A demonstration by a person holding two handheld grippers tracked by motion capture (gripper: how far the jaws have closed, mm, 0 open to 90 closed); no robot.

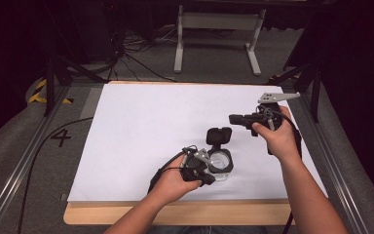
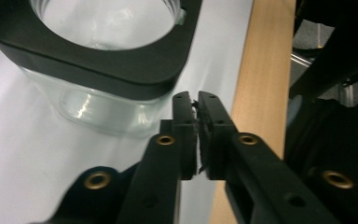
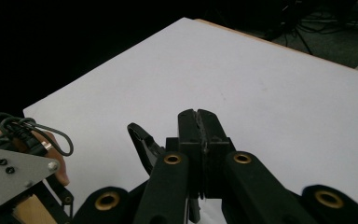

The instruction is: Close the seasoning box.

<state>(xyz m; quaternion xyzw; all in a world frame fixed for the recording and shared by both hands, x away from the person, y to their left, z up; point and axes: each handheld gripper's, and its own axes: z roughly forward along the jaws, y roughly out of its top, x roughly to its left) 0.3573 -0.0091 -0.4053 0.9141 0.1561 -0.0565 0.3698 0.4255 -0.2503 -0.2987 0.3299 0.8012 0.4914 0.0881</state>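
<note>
White sheet (image 1: 151,136) over the surface; pale wood edge (image 1: 175,213) bare along the near side. Jar (image 1: 220,161): clear glass, black collar. Lid (image 1: 219,136) beside it: black. Both hand-held grippers black, brass-coloured rivets (image 2: 166,139) on the jaws; grey plate (image 1: 277,97) on the right one. Grey floor, black "4" (image 1: 61,137), yellow-black hazard stripes (image 1: 40,90).

You see the white sheet (image 1: 151,131) brightly lit from above, the room around it dark, and the nearest jaws are blurred.
</note>
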